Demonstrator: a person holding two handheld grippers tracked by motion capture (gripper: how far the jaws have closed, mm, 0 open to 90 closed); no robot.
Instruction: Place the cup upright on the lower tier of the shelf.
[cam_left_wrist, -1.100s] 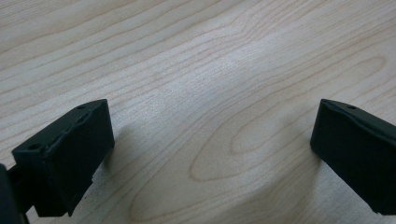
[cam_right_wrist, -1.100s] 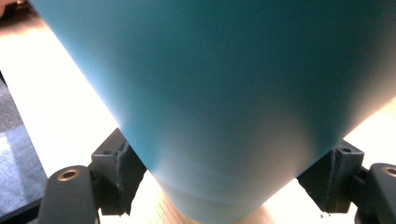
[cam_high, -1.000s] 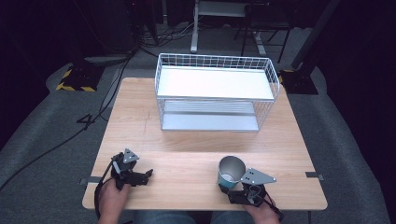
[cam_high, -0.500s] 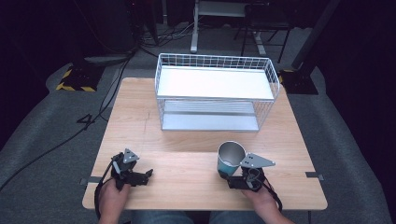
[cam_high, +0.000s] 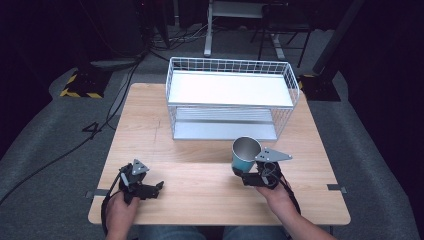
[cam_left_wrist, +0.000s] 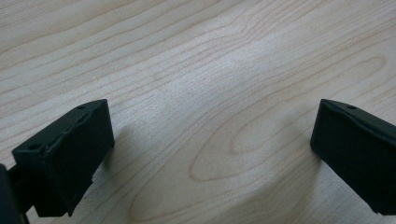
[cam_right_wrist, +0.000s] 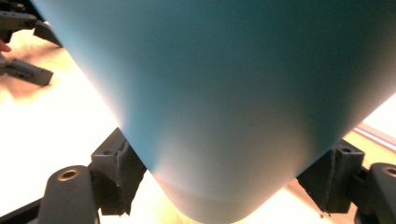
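Spreading across most of the high view, the light wooden tabletop (cam_high: 200, 145) carries a white wire two-tier rack (cam_high: 230, 102) at its far middle; both of the rack's flat shelves lie bare, the upper one white and the lower one grey. Nearer the person, just in front of the rack's right half, the teal metal cup with a silvery inside (cam_high: 245, 154) is held off the wood, tilted, its open mouth showing nothing in it. The right gripper (cam_high: 250, 176) has its jaws clamped on the cup's lower body, and in the right gripper view the teal wall (cam_right_wrist: 224, 102) bulges between the two black jaws. Well apart, at the near left of the tabletop, the left gripper (cam_high: 152, 187) rests low over bare wood (cam_left_wrist: 210, 102), its jaws standing wide apart around nothing.
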